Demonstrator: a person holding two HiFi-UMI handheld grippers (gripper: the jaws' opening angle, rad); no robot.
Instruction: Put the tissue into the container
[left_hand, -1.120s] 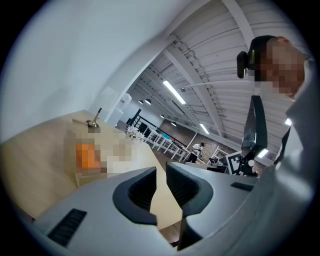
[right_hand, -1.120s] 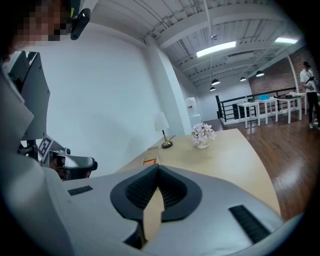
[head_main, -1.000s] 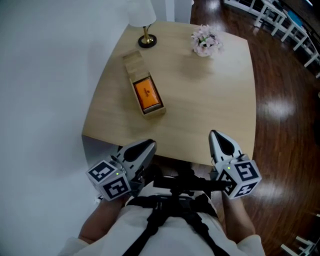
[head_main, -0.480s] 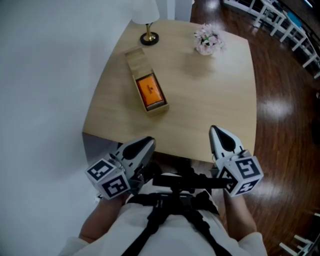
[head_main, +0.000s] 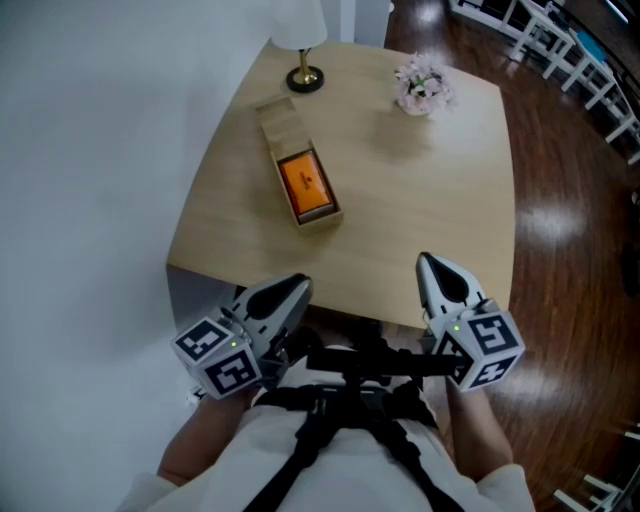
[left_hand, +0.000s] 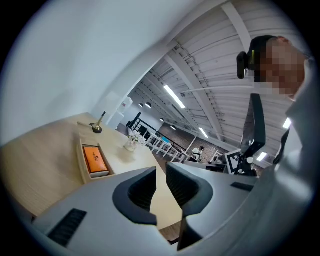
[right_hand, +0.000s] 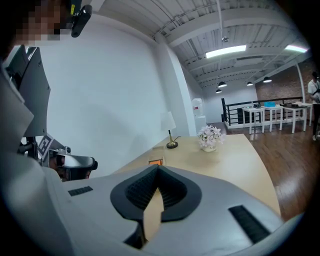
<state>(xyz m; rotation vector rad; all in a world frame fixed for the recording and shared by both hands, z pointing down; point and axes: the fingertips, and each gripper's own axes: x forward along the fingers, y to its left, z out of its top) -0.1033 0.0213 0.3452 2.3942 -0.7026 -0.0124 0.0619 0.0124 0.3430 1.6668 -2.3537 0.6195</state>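
Pale wooden table (head_main: 420, 200) set against a white wall (head_main: 90, 150), with glossy dark floor (head_main: 570, 230) off to the right. At the far edge, a brass lamp base (head_main: 305, 78) and a small pot of pale flowers (head_main: 422, 88), well apart.

Low at the near edge, close to the body, one either side of a black chest harness (head_main: 350, 375): left gripper (head_main: 298, 287) and right gripper (head_main: 428, 264). Both pointing out over the table, noses dipped a little. Left jaws parted by a narrow slot, gripping nothing. Right jaws closed tip to tip, also empty.

Broad bare tabletop ahead of the right gripper, all the way to the flowers. Wall tight along the table's left side. Near edge just beneath both sets of jaw tips.

Wooden container (head_main: 280, 125), long and narrow, left of centre. Long axis running from near-right to far-left, far end aimed at the lamp base and stopping short of it. Orange tissue pack (head_main: 306, 186) lying flat in the near half, lined up with that same axis, walls snug around it. Far half plain wood, possibly a slid-back lid or an unfilled part; hard to tell from above. Container and pack well apart from both grippers.
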